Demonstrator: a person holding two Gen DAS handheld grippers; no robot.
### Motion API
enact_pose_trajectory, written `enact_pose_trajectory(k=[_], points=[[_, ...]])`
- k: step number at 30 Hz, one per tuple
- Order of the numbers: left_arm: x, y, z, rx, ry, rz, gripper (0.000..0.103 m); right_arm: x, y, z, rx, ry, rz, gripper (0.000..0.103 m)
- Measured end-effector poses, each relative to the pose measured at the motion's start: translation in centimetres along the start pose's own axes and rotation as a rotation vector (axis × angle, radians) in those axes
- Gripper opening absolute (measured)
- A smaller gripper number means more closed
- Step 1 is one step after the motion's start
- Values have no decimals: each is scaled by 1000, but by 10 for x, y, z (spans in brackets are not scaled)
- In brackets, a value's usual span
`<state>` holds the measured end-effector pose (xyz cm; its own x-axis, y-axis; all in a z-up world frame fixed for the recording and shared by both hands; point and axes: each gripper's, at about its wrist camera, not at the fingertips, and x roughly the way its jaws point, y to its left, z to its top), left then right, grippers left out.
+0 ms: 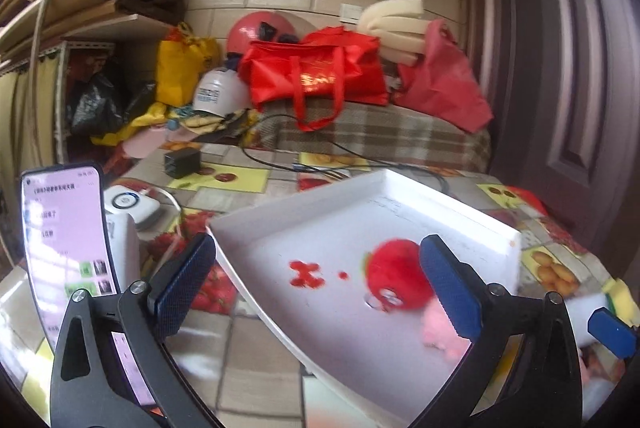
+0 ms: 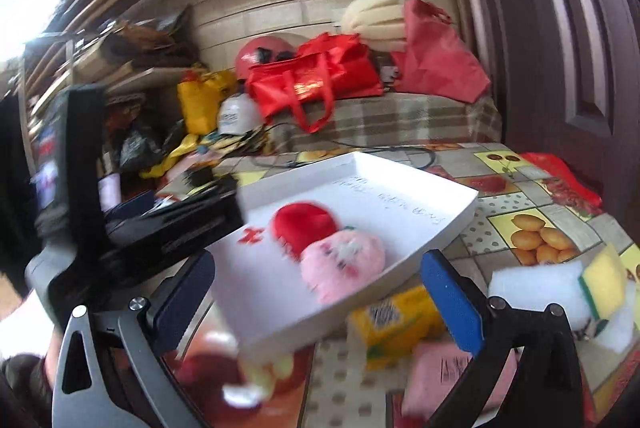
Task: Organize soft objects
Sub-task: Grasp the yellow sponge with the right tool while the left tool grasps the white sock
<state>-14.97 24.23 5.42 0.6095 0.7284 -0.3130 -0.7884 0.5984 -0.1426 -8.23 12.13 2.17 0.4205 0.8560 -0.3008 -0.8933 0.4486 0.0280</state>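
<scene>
A white tray [image 1: 320, 228] lies on the fruit-patterned tablecloth and holds a red plush toy [image 1: 394, 274] and a pink plush toy [image 1: 436, 328]. In the right wrist view the tray [image 2: 404, 196] shows the red plush [image 2: 300, 224] and the pink plush [image 2: 340, 264] touching side by side. My left gripper [image 1: 316, 288] is open and empty over the tray's near edge. My right gripper [image 2: 316, 292] is open and empty above the tray's near corner. A yellow sponge [image 2: 604, 280] on white foam [image 2: 532, 288], a yellow pack [image 2: 392, 320] and a pink pack [image 2: 448, 372] lie right of the tray.
A lit phone [image 1: 68, 248] stands at the left beside a white device [image 1: 132, 204]. A black charger [image 1: 182, 161] and cable lie behind the tray. Red bags [image 1: 320, 68], helmets and foam pile on a plaid bench at the back. A dark door [image 1: 580, 68] is at the right.
</scene>
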Motion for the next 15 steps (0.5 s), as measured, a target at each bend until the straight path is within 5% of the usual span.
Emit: enact_pose_trajectory(k=[4, 10, 15], points=[[-18, -14, -7, 39, 16, -105, 103, -34, -5, -10, -56, -1, 25, 103], [-37, -63, -25, 196, 124, -346, 103, -85, -67, -15, 54, -12, -57, 103], [-44, -100, -42, 285, 259, -533, 103, -100, -106, -25, 57, 115, -55, 103]])
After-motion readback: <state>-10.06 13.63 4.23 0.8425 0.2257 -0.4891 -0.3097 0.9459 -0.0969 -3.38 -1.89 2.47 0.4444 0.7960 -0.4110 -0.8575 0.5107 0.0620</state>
